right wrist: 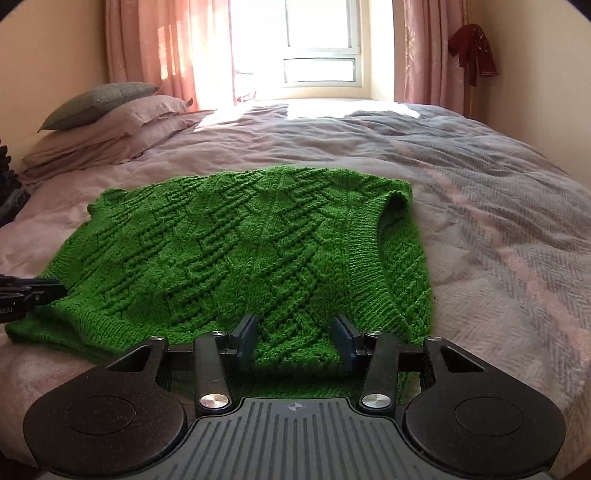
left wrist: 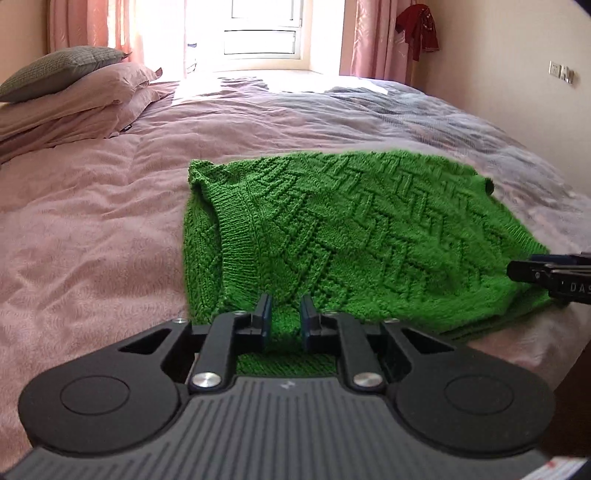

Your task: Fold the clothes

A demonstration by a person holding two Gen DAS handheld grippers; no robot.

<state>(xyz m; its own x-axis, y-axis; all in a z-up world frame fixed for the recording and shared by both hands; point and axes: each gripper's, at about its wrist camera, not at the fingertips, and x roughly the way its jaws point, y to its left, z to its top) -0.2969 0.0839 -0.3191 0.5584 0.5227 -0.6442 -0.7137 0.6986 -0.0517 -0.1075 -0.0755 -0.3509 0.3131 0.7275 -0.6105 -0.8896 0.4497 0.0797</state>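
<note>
Bed (left wrist: 92,206): pink-grey duvet fills both views; pillows (left wrist: 74,88) stacked at the far left, window (left wrist: 262,33) beyond.
Sweater (left wrist: 332,229): green cable-knit, flat on the near part of the bed, just ahead of both grippers. Looks already doubled over, a lower layer showing at the near edge.
Long axis: runs left-right across the views, parallel to the near bed edge. An open ribbed edge (left wrist: 229,236), neck or armhole, cannot tell which, curves along the end that sits left in the left wrist view but right in the right wrist view, so which end carries it cannot be told.
Left gripper (left wrist: 286,317): at the near hem, jaws narrowly apart with knit between them; pinching or just short of it, cannot tell.
Right gripper (right wrist: 297,338): at the near hem, jaws spread wide over the fabric, gripping nothing.
Nearer hand: both about equally close, side by side along the hem.
Next move, a guess: lift the near edge away toward the window.
</note>
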